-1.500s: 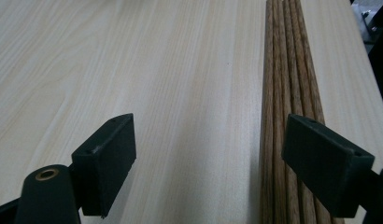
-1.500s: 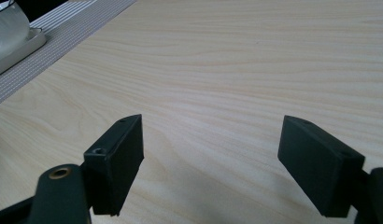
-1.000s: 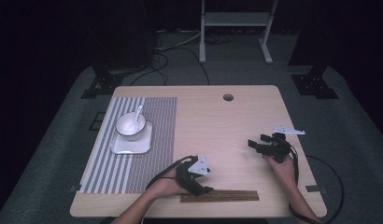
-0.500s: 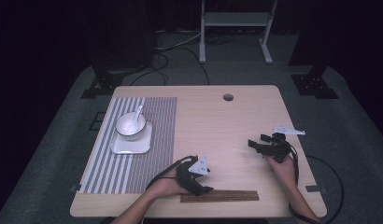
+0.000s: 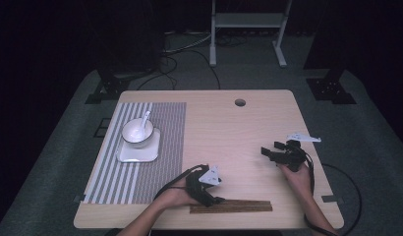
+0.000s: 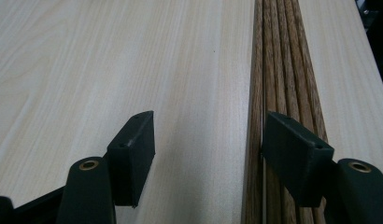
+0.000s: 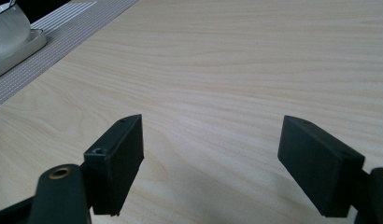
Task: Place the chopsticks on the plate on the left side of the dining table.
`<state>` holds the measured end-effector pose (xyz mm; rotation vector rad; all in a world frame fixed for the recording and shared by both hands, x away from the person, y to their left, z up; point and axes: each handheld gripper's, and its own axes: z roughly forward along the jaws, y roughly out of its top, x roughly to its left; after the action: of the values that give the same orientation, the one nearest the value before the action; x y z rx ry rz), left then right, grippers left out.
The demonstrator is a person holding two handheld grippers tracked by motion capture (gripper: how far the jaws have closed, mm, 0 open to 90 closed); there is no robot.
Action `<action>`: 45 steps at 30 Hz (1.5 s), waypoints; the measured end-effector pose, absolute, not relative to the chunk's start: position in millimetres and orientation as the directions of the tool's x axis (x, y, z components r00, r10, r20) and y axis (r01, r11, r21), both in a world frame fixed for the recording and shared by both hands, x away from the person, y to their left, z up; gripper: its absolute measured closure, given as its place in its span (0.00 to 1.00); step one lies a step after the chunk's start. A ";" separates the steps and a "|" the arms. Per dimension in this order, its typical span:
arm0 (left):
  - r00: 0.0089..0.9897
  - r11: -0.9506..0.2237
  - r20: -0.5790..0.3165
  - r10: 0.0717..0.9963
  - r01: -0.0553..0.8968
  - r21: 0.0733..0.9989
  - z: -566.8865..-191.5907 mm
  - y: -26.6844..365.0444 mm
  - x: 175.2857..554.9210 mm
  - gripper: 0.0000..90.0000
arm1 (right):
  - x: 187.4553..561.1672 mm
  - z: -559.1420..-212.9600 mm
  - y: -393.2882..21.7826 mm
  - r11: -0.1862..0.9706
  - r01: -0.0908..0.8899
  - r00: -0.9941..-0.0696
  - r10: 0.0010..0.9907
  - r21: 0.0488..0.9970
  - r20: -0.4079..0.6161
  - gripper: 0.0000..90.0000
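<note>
Jaws apart over chopsticks (image 6: pixel 283 70)

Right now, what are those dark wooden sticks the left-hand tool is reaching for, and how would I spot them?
Start at the light wooden table and follow its near edge, the one closest to the person. There, just right of the left gripper, lies a flat bundle of chopsticks running along that edge. They are the only dark brown, long, thin things; everything else there is white, grey-striped or black.

Overhead camera faces forward; claw cameras skim the shared table (image 5: pixel 224 132).
</note>
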<state>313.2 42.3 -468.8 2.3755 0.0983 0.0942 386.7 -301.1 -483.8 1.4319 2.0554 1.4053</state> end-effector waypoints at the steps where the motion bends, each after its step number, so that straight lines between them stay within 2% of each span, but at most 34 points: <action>1: 0.994 -0.725 0.046 0.098 0.040 0.688 -469.1 42.7 313.8 0.38 | 386.8 -483.9 -301.2 0.042 0.570 -0.476 0.831 0.821 0.288 0.23; 8: 0.994 -0.740 0.064 0.088 0.023 0.673 -470.4 41.2 311.9 0.45 | 386.7 -483.8 -301.1 0.042 0.570 -0.476 0.831 0.821 0.288 0.23; 15: 0.997 -0.728 0.037 0.072 0.027 0.685 -471.4 40.7 310.7 0.55 | 386.4 -483.8 -301.0 0.044 0.568 -0.478 0.830 0.822 0.287 0.23; 17: 0.997 -0.719 0.010 0.072 0.045 0.693 -472.5 41.3 311.7 0.59 | 386.4 -483.9 -301.1 0.046 0.566 -0.480 0.830 0.823 0.285 0.23; 31: 0.999 -0.702 -0.011 0.045 0.039 0.712 -474.1 38.7 313.1 0.92 | 386.2 -483.8 -301.2 0.041 0.568 -0.474 0.833 0.822 0.286 0.24; 45: 1.000 -0.695 -0.001 0.026 0.019 0.719 -474.8 38.9 314.5 0.94 | 386.6 -484.0 -302.5 0.030 0.570 -0.471 0.831 0.821 0.296 0.24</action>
<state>314.5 38.9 -474.8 2.3397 0.0314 0.0118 386.6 -302.5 -484.0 1.4403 2.0449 1.4146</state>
